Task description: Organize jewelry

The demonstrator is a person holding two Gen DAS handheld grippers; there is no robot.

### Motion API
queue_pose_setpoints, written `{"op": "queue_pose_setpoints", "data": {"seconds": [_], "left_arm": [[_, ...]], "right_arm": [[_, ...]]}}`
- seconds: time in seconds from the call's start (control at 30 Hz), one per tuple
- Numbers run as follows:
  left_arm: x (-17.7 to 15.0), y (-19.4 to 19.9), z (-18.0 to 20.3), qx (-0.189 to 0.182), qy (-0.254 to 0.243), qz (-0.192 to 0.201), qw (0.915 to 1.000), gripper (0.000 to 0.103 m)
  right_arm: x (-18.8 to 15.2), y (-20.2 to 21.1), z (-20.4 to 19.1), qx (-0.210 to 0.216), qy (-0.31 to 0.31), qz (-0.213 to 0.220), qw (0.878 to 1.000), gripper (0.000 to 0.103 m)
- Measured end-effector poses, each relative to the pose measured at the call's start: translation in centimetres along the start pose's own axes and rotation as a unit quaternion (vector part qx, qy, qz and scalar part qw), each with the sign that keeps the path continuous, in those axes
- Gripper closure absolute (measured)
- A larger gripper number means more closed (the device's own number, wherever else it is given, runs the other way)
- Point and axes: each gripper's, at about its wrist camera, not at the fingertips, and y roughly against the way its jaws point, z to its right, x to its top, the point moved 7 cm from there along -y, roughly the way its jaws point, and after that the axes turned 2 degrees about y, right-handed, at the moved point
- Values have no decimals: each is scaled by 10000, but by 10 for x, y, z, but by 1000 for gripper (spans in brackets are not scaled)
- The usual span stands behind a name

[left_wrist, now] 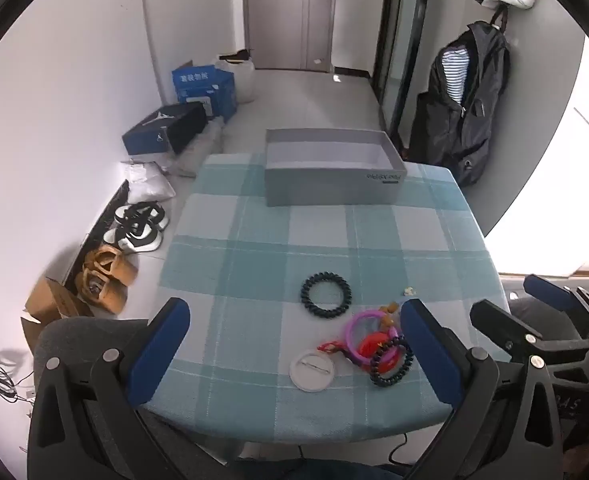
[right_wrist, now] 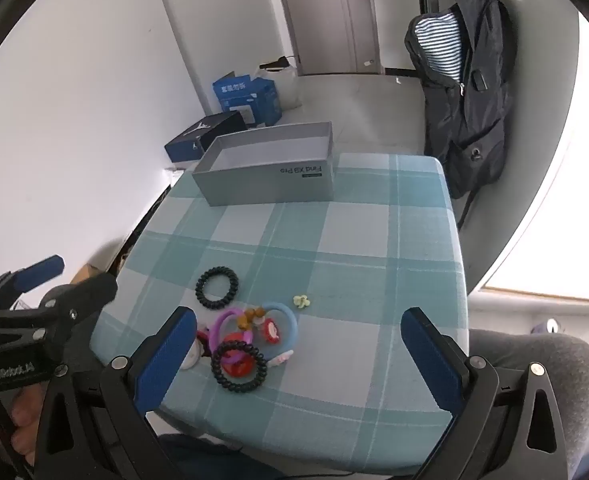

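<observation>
Both tongs are hanging above the near edge of the bench, a small surface covered with a teal-and-white checked cloth. The left tongs are standing fully apart, blue pads wide, gripping nothing. The right tongs are likewise standing fully apart and are carrying nothing.

The jewelry is lying loose on the cloth near the front edge. A black coiled hair ring is resting alone, apart from the cluster. Nearer, a second black coiled ring is overlapping a purple plastic hoop and a red round charm. A pale blue hoop is touching that cluster on its right in the right wrist view. A white round disc is lying just beside the cluster. A small pale flower-shaped piece is sitting apart.

An open grey cardboard box, its inside showing nothing, is sitting at the far edge, well apart from the jewelry.
</observation>
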Motion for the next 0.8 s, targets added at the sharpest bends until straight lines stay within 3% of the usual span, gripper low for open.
{"op": "queue_pose_setpoints", "data": {"seconds": [0.27, 0.3, 0.37, 0.8], "left_arm": [[4, -1, -3, 184, 272, -60, 9994, 1], [3, 0, -4, -148, 85, 44, 9998, 1], [3, 0, -3, -217, 70, 59, 9997, 1], [2, 0, -4, -291, 127, 80, 9995, 1]], "right_arm": [[1, 3, 2, -4, -7, -35, 10000, 1], [2, 3, 2, 6, -12, -47, 10000, 1], [4, 4, 5, 32, -3, -9, 10000, 1], [3, 6, -2, 66, 89, 103, 9999, 1]]}}
